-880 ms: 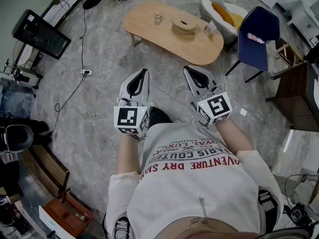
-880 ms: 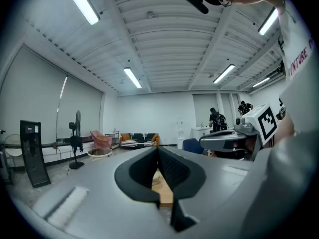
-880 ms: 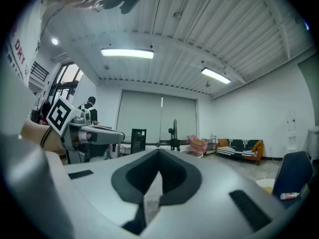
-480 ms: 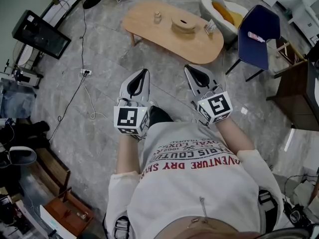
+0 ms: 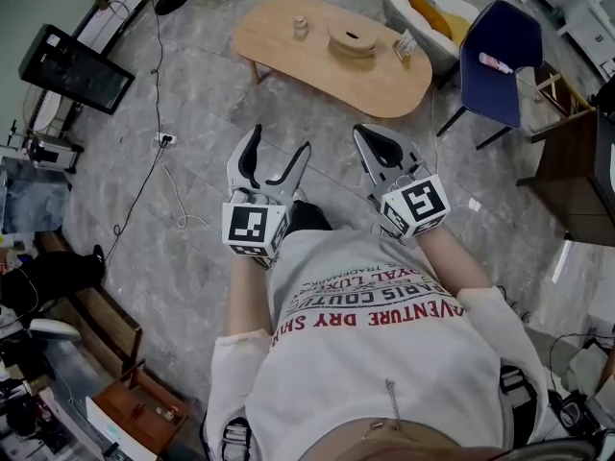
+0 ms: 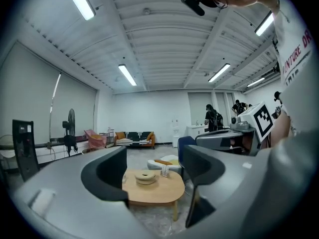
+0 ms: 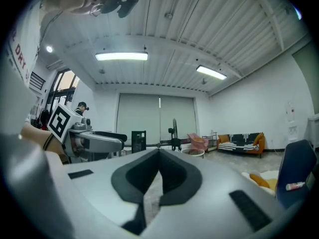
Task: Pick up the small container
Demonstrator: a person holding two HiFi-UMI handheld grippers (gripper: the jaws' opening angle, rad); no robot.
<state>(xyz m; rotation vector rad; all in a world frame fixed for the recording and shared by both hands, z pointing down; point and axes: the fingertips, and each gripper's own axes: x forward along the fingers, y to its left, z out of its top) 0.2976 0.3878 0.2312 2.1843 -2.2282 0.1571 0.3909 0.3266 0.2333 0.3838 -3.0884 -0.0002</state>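
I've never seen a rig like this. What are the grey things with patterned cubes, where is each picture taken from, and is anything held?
No robot here: a person holds a two-jaw gripper in each hand, and the patterned cubes are part of them. The head view comes from a camera on the person's head, looking down. The two gripper views come from cameras riding on each gripper, looking along its jaws. The left gripper is open, the right gripper shut; both are empty. Ahead, apart from both, a wooden table carries a small container, a round wooden piece and a card. Nothing is held.
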